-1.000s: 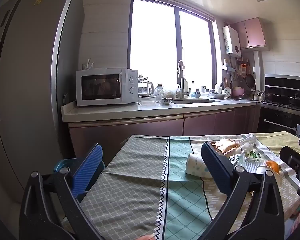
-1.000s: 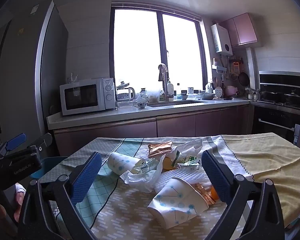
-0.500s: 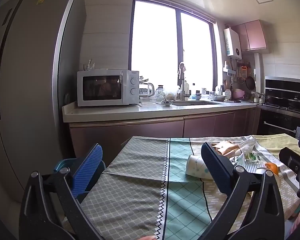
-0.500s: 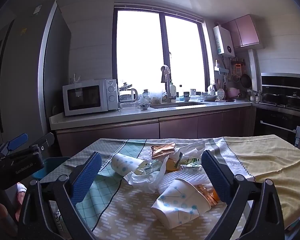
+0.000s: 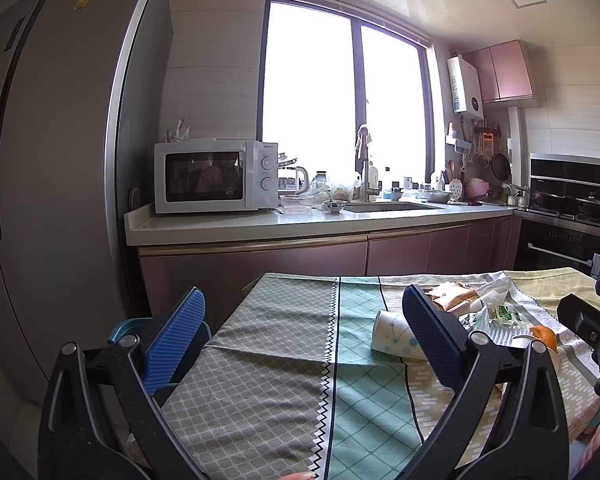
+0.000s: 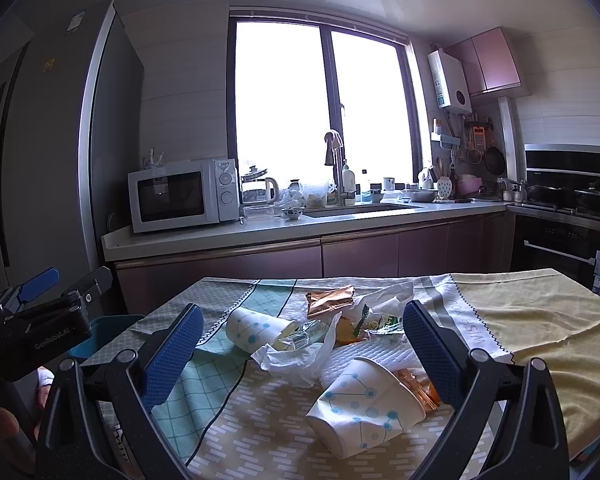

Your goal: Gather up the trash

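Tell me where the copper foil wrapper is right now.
In the right wrist view, the copper foil wrapper lies at the far side of the trash pile, just left of the white plastic bag, beyond the tipped paper cup.

bare tablecloth lies open on the left; cups and wrappers crowd the middle.

L gripper & R gripper both wide open, level, nothing held
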`<state>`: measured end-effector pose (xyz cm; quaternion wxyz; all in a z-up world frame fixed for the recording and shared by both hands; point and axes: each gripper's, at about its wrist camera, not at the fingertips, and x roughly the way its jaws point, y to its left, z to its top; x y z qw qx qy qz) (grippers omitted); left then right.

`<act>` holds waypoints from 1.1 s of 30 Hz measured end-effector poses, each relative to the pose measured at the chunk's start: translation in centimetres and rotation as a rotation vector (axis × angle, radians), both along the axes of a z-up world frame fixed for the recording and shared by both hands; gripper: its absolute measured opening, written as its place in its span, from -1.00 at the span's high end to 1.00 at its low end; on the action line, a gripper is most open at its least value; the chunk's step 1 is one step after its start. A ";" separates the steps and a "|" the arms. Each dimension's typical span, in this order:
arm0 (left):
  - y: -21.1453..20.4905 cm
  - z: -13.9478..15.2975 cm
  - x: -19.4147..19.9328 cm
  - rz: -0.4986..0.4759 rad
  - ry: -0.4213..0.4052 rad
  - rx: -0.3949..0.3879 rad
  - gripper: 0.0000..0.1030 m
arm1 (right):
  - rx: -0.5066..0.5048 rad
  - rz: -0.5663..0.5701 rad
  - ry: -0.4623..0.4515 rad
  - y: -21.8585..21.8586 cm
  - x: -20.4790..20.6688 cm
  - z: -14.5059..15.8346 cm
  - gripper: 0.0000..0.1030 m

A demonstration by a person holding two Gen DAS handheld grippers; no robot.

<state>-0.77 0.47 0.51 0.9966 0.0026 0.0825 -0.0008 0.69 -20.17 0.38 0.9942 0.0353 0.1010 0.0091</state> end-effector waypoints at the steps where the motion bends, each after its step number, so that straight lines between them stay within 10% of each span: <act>1: 0.1 -0.1 0.1 0.000 0.000 -0.001 -0.89 | 0.001 0.002 0.000 0.0 0.0 0.0 -0.88; 33: -0.1 -0.3 0.2 -0.001 -0.001 0.002 -0.89 | 0.012 0.011 0.005 -0.3 0.2 -0.2 -0.88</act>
